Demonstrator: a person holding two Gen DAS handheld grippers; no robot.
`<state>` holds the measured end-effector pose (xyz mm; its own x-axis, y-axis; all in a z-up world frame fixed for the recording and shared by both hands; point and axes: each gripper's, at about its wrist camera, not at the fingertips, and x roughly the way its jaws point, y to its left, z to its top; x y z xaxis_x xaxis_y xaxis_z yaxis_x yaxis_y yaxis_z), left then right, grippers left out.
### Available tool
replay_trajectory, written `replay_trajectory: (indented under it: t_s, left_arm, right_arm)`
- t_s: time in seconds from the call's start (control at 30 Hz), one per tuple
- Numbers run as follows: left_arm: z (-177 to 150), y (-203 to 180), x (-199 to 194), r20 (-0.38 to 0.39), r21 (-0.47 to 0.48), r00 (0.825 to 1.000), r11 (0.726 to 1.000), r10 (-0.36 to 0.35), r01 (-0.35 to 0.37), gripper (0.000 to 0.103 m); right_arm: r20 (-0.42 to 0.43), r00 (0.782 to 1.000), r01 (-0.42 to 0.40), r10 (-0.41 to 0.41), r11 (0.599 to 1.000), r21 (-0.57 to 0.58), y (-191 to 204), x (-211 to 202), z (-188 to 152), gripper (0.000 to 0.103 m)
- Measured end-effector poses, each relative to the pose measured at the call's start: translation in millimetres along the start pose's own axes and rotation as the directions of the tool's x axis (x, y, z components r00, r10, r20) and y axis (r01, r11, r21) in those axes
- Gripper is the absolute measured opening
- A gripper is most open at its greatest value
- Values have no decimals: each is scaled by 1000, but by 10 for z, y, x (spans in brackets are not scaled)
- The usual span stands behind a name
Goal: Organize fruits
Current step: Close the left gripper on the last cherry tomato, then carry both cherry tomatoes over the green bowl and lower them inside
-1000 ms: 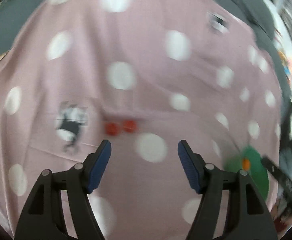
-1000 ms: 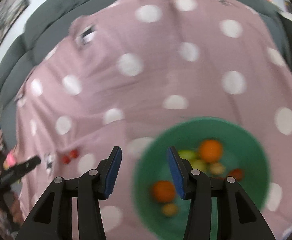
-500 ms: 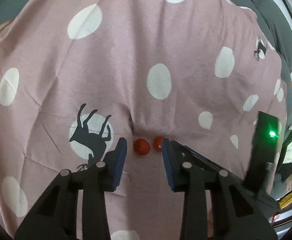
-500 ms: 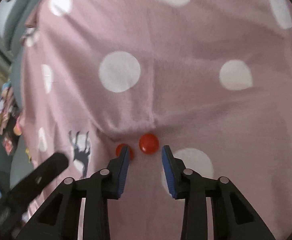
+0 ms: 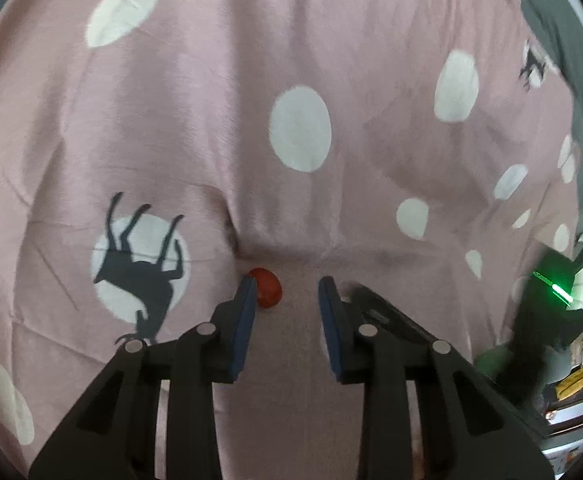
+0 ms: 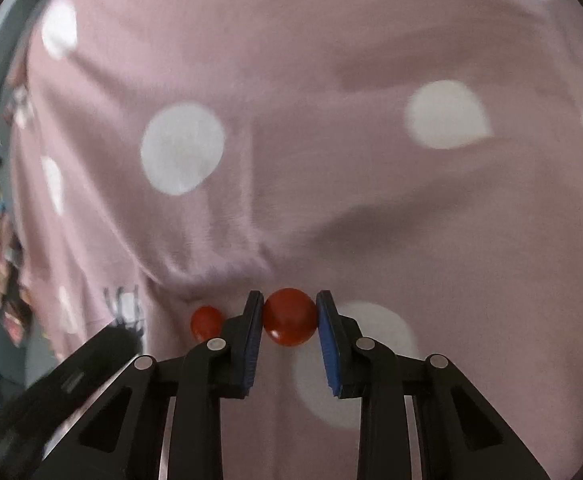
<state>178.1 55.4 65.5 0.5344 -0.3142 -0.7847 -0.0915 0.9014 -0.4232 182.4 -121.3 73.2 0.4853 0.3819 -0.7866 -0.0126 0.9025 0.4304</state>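
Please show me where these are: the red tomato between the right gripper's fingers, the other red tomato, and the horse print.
Held tomato (image 6: 290, 317), right wrist view, its front.
Second tomato (image 5: 268, 289), left wrist view, its middle.
Horse print (image 5: 137, 276), left wrist view, its body.

Two small red fruits show in the right wrist view: one (image 6: 290, 317) at 6 o'clock and a second (image 6: 206, 322) at 7 o'clock. The left wrist view shows one red fruit (image 5: 266, 288) at 6 o'clock. One pink spotted cloth (image 6: 331, 180) lies under them. Two deer prints mark the cloth, at 8 o'clock (image 5: 141, 272) and 2 o'clock (image 5: 532, 66).

Pink blanket (image 5: 219, 92) with white dots, black horse silhouette (image 5: 139, 276), grey sofa (image 5: 559, 20)
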Motion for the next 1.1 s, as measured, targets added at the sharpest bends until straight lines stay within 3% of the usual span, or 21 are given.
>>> replay_trajectory:
  t_s: [0.1, 0.3, 0.5, 0.53, 0.7, 0.93, 1.1]
  left_arm:
    - [34, -85, 168, -25, 22, 997, 997, 68, -68, 30]
    - [70, -50, 404, -69, 17, 990, 992, 126, -125, 30]
    - [72, -105, 616, -72, 27, 986, 988, 152, -151, 29]
    - [67, -94, 666, -80, 24, 985, 988, 151, -150, 23]
    - [14, -231, 664, -53, 57, 985, 985, 166, -163, 23]
    - [-277, -901, 127, 75, 190, 994, 978, 78, -91, 23]
    - [-703, -1545, -220, 116, 335, 991, 942, -61, 18, 24]
  right_arm:
    - [27, 999, 42, -42, 999, -12, -189, -325, -146, 29]
    - [142, 987, 76, -75, 997, -5, -556, -913, -517, 29]
    - [199, 979, 40, -42, 999, 11, -613, -1124, -385, 29]
    - [211, 977, 36, -37, 999, 6, -608, -1158, -405, 29]
    - [228, 972, 55, -54, 998, 5, -591, -1193, -391, 29]
    - [317, 942, 89, -107, 993, 72, -819, -1620, -391, 29]
    - [364, 906, 173, -216, 974, 146, -1160, -1955, -480, 29]
